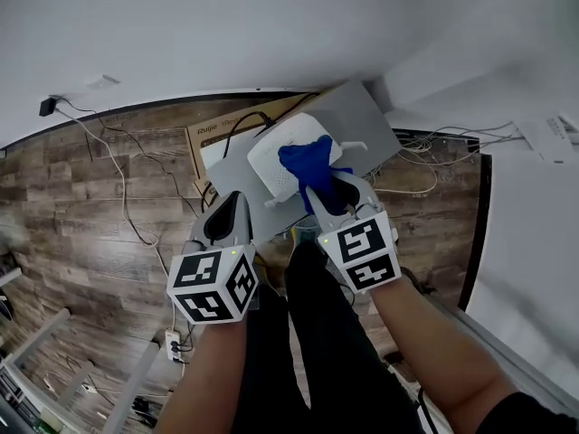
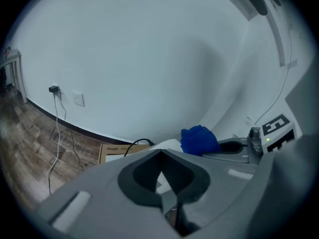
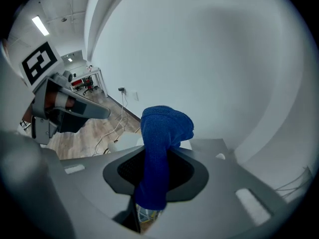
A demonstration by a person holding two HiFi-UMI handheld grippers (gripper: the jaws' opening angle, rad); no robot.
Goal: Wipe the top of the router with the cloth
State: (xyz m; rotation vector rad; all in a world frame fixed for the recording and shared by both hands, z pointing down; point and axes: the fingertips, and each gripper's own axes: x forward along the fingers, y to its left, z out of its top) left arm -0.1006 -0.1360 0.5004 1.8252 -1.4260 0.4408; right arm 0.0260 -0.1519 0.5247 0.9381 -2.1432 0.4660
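- blue cloth (image 1: 312, 163): one, bunched up. its tail is pinched between the closed jaws of the right gripper (image 1: 330, 193), and its bulk lies over the right part of the router's top.
- one white router (image 1: 270, 165), lying flat on a grey board (image 1: 362, 120). two thin white stubs at its edges look like antennas, though they are too small to be sure.
- two grippers, each with a marker cube at its back, held by bare forearms.
- left gripper (image 1: 228, 213): jaws pressed together with nothing between them, over the near left edge of the grey board. it is just beside the router and apart from it.
- one cardboard box (image 1: 213, 136) with print on its side lies under the far left of the board, and a black cable runs across it towards the router.
- one white power strip (image 1: 174, 342) lies on the wood-plank floor (image 1: 90, 206), near the left forearm.
- one black plug (image 1: 47, 107) sits low on the white wall, with thin cables trailing from it over the floor. more cables are tangled at the right, past the board.
- in the way: the cloth and the right gripper cover the router's right side. in the right gripper view the upright cloth hides most of the router.
- dark trouser legs fill the space between the two forearms.
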